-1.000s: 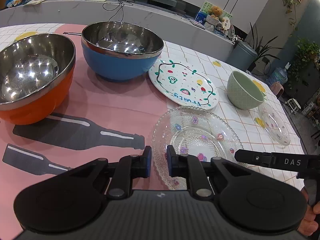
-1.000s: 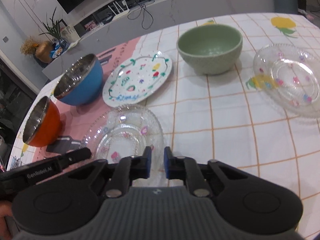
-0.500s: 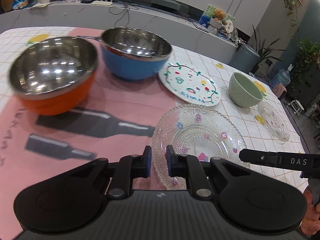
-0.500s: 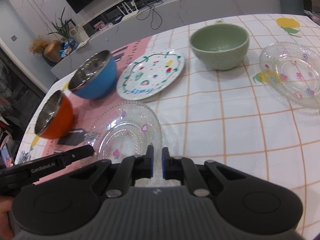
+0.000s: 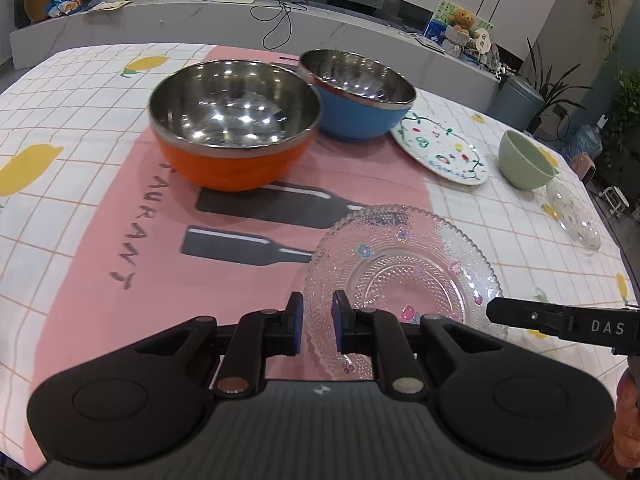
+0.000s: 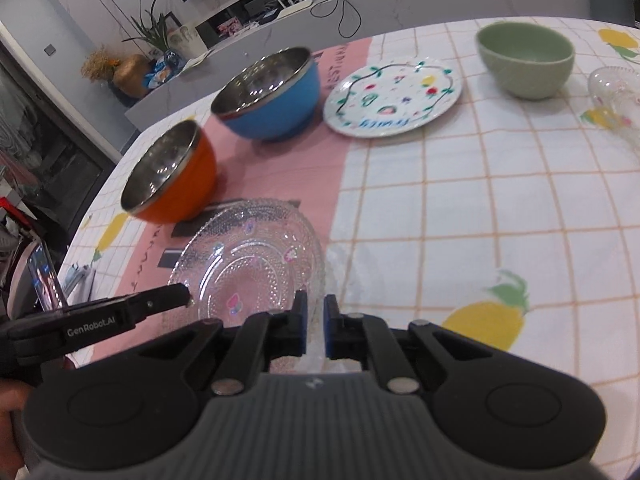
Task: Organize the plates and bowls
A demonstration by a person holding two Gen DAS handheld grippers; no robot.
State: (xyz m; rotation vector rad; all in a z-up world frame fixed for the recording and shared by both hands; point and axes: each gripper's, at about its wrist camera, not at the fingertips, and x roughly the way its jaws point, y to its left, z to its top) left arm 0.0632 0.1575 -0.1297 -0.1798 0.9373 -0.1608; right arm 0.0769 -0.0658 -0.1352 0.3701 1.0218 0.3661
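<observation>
Both grippers are clamped on one thing — the near glass plate [image 5: 404, 276]. The left gripper [image 5: 317, 322] pinches its scalloped near-left rim, and the right gripper [image 6: 315, 326] pinches the rim on the opposite side, with each claw's dark arm showing at the edge of the other's view. Both are clenched tight on glass, not on air.

Taking the orange bowl [image 5: 236, 136] as the landmark: the held plate sits in front of it and a little to the right, over the edge of the pink mat [image 5: 120, 216]. The blue bowl [image 5: 358, 96] stands just behind and right of the orange one, nearly touching it. The painted white plate [image 5: 440, 148] lies right of the blue bowl, the green bowl [image 5: 526, 162] further right again, and a second glass plate [image 5: 576, 216] well apart at the far right.

The step in hand looks like carrying this plate to join the others. To do it well, I would keep the two hands moving together and level — any drift between them twists thin, brittle glass between four hard pads. Lift clear of the cloth before travelling, since the beaded rim could snag. Pass in front of the steel bowls, not over them. Whether the plate is already off the table I cannot tell. Lower it flat onto its target and release both sides together.
</observation>
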